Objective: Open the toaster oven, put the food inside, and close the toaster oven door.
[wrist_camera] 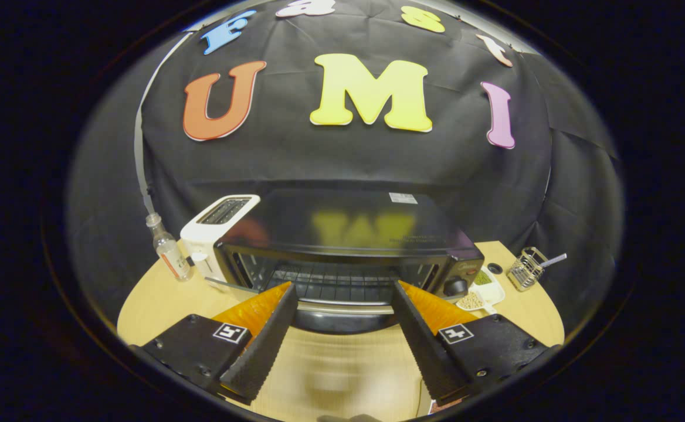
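The 2 fingers (287,310) are standing spread and holding nothing at the frame's bottom, over the tabletop (155,299). Just beyond, mid-frame, the toaster oven (348,246) is sitting with its door (345,310) seemingly lowered; any next move should be staying clear of the rack.

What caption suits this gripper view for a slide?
Open tool faces black toaster oven, door lowered, on round wooden table.

The gripper (342,287) has two wedge-shaped fingers with ribbed inner faces, each fixed to a flat black block bearing a small square black-and-white marker at its twelve o'clock end and round screws near its six o'clock edge.
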`<state>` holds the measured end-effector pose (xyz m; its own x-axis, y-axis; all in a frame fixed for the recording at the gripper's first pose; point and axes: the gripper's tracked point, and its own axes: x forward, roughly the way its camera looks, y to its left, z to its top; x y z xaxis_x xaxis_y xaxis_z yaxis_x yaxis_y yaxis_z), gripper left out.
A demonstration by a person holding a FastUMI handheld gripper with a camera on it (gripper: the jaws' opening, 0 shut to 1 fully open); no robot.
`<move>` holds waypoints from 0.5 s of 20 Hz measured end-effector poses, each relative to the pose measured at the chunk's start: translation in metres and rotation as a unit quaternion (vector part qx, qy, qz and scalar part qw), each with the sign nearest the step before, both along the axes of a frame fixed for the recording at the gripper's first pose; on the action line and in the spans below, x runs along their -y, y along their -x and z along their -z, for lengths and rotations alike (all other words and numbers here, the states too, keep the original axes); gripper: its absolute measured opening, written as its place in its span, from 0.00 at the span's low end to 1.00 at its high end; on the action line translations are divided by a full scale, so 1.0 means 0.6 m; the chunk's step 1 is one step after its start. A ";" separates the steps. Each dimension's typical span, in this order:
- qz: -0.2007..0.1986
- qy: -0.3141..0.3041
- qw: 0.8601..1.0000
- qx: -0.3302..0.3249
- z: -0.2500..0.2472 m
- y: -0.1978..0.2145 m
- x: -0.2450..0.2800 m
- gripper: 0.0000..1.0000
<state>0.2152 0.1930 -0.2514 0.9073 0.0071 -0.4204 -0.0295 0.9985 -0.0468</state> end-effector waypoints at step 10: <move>0.001 0.020 0.999 -0.046 0.100 0.110 0.004 1.00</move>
<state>0.1494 0.1906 -0.3117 0.8650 -0.0141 -0.5015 -0.0328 0.9959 -0.0847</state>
